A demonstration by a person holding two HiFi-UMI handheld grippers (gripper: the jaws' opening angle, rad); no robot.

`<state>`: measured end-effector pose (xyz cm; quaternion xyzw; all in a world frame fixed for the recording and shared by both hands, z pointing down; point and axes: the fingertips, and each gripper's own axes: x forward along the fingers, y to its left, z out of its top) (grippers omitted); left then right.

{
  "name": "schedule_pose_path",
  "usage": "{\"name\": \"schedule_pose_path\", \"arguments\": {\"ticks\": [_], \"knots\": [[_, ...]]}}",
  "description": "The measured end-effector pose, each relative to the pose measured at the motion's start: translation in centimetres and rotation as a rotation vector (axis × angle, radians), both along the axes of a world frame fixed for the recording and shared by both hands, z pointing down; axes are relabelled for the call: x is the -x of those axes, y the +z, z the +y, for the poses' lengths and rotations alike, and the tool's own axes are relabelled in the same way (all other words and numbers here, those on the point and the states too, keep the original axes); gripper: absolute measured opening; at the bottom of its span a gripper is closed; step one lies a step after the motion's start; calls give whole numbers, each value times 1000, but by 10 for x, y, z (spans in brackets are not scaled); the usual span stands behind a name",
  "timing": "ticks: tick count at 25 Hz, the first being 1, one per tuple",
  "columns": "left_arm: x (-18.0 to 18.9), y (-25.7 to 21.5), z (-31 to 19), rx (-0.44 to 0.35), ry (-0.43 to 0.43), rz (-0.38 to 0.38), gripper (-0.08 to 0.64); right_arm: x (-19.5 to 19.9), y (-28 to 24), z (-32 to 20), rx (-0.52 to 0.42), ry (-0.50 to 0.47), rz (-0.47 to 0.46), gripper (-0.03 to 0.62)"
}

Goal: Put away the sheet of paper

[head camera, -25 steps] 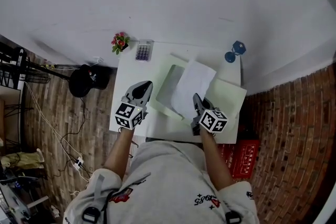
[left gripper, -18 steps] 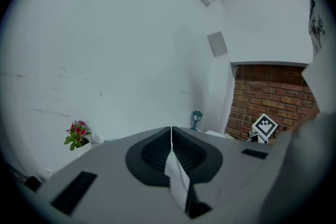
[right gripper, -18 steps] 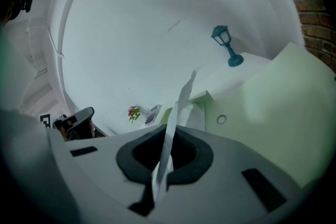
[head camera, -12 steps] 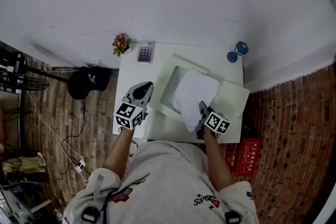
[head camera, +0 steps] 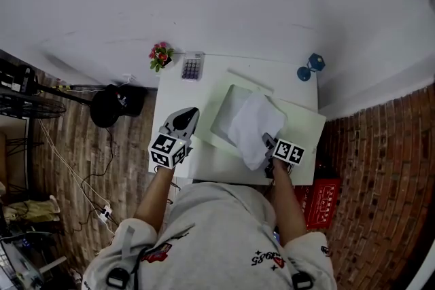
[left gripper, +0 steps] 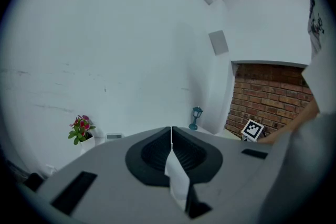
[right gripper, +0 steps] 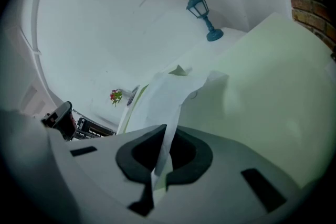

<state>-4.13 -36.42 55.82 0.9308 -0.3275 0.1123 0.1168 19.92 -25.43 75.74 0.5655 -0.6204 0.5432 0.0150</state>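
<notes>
A white sheet of paper [head camera: 253,127] lies curled over an open pale green folder [head camera: 302,124] on the small white table [head camera: 171,93]. My right gripper [head camera: 268,140] is at the sheet's near edge. In the right gripper view the sheet [right gripper: 169,96] runs up out of the narrow gap between the jaws of that gripper [right gripper: 165,132], with the green folder [right gripper: 262,76] behind. The jaws are opening while the pads still pinch the paper. My left gripper [head camera: 187,113] hovers over the table's left part, apart from the folder, its jaws [left gripper: 171,129] together.
A small flower pot [head camera: 160,55], a calculator [head camera: 192,67] and a blue lantern figure [head camera: 309,67] stand along the table's far edge by the white wall. A red crate [head camera: 318,202] sits on the floor at right, a black stool [head camera: 112,104] at left.
My right gripper has pulled the sheet toward me and to the right, over the folder's right half. The left gripper has stayed in place.
</notes>
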Motion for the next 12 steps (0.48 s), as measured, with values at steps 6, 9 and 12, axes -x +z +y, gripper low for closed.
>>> {"name": "schedule_pose_path", "arguments": {"ticks": [6,9,12], "knots": [[1,3,3,6,-5,0,25,-14,3,15,8,24,48,6],[-2,4,6,9,1,-2,25,-22,6,20,9,34,82,6],[-5,4,8,9,3,-5,25,-28,10,22,20,28,102,8]]}}
